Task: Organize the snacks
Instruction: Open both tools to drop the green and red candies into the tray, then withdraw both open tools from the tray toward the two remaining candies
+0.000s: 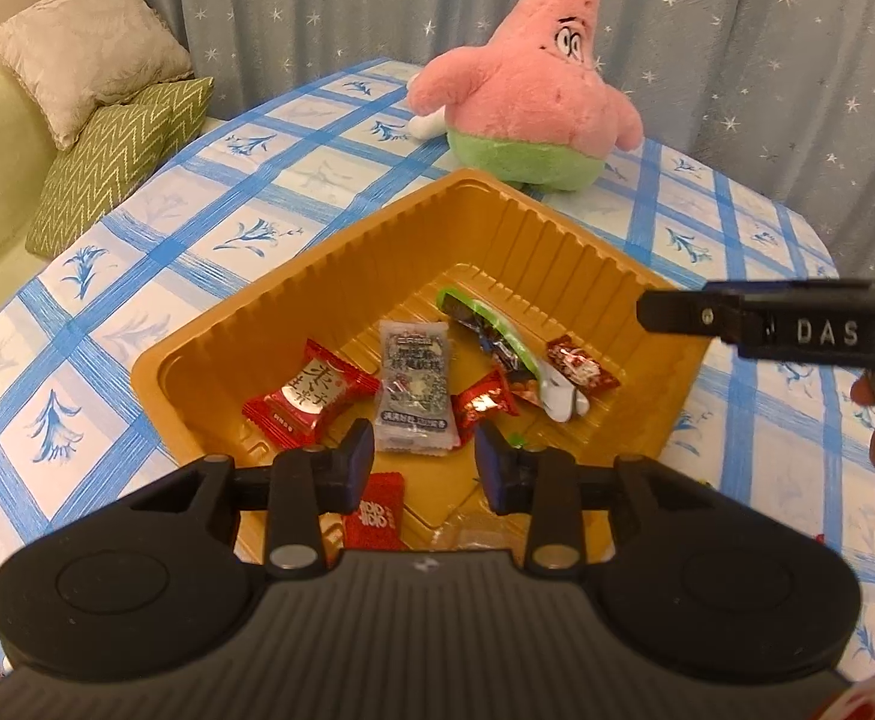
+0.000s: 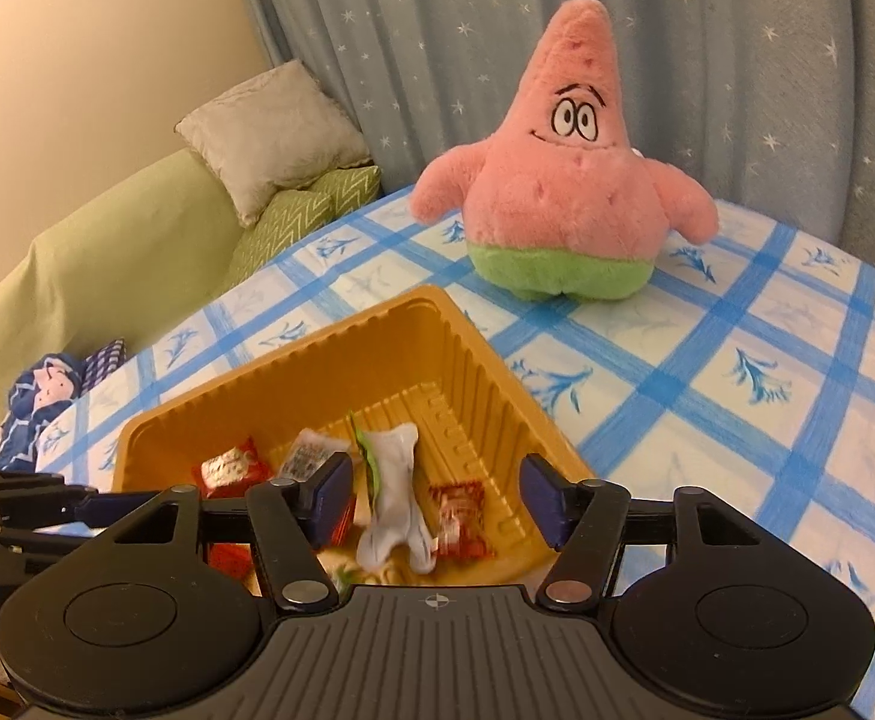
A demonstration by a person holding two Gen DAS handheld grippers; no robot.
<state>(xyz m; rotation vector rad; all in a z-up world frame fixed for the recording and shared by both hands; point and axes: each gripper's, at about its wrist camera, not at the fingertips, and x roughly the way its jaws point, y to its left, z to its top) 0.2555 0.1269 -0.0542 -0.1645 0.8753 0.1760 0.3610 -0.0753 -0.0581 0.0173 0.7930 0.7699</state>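
Snacks lie loose inside a tan tray (image 1: 293, 300) that stands on the desk (image 1: 137, 276), which is covered with a blue-checked cloth. In the left wrist view the tray holds a red packet (image 1: 308, 399) at the left, a grey packet (image 1: 414, 393) just beside it, a small red candy (image 1: 485, 405) right of the grey one, a green-edged wrapper (image 1: 485, 330) running toward the far corner, and a dark red candy (image 1: 581, 366) at the right. A white bone-shaped piece (image 1: 563, 399) lies between the two candies, touching the green-edged wrapper. A red sachet (image 1: 377, 510) shows nearer the camera, partly hidden behind the left hand-held gripper (image 1: 424, 457).

The left hand-held gripper hovers over the near part of the tray, jaws moderately apart, nothing between them. The right hand-held gripper (image 2: 436, 495) also sits above the tray, jaws spread wide and holding nothing; through its gap the right wrist view shows the bone piece (image 2: 392, 498) and a red candy (image 2: 461, 516) below. In the left view one of its fingers (image 1: 701, 315) reaches in from the right over the tray rim.

A pink plush (image 2: 563, 180) stands upright on the desk beyond the far corner of the tray, close to it; contact cannot be judged. Behind it hangs a starred curtain (image 2: 467, 30). A green sofa (image 2: 107, 264) with two cushions (image 2: 269, 132) stands off the desk's left side.
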